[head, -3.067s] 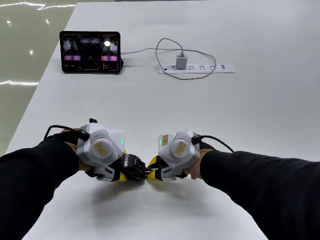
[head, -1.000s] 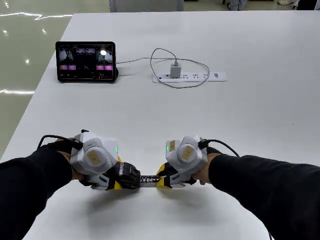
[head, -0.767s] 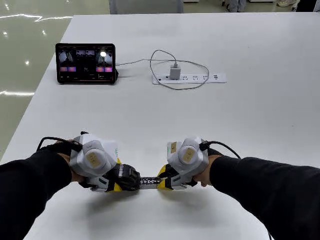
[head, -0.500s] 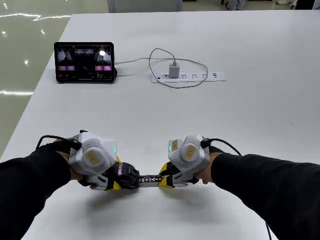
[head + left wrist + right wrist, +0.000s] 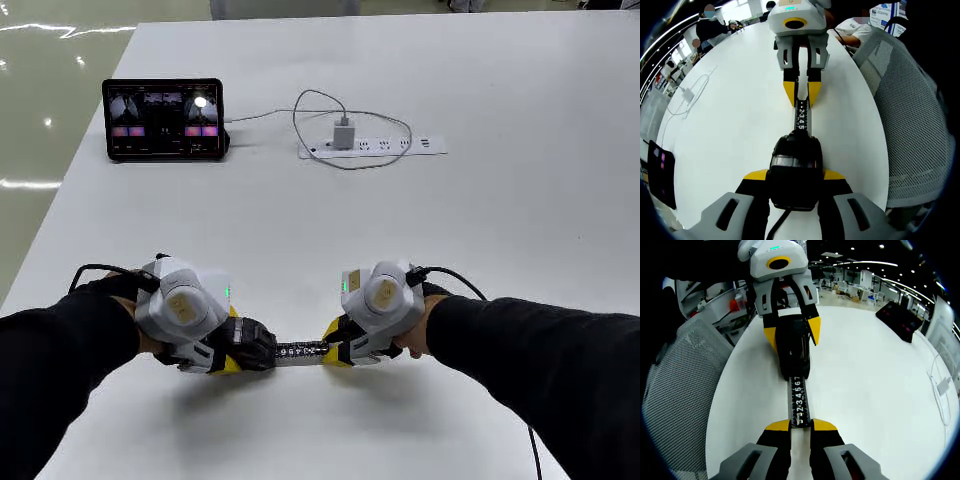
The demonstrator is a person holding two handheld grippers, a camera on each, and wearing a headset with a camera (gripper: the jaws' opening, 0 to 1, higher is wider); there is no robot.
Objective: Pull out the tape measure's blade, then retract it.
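1. The work surface is a large white table (image 5: pixel 400 230) with a plain, matt top. To its left lies a glossy, pale green floor (image 5: pixel 40 90) that reflects the ceiling lights.
2. At the far left of the table stands a tablet (image 5: pixel 163 118) with its screen lit. To its right lies a white power strip (image 5: pixel 385 146) with a charger (image 5: pixel 343 132) plugged in. A looped white cable (image 5: pixel 310 110) runs from the charger towards the tablet.
3. The tape measure (image 5: pixel 252 343), a black case, is close to the near edge of the table, between the two grippers. Whether the case touches the surface cannot be told.
4. The left gripper (image 5: pixel 228 354) has its yellow-tipped jaws pressed against the two sides of the case and clamps it.
5. A short length of blade (image 5: pixel 300 350) is drawn out of the case to the right. It runs straight and level just above the table, with its printed numerals facing up.
6. The right gripper (image 5: pixel 333 353) pinches the free end of the blade between its jaws, which are closed together on it.
7. Both forearms wear black sleeves (image 5: pixel 60 350).
8. In the left gripper view, a grey mesh chair (image 5: pixel 900 125) stands beside the table edge.
9. In the right gripper view, the room is a large open hall with rows of ceiling lights (image 5: pixel 875 262).
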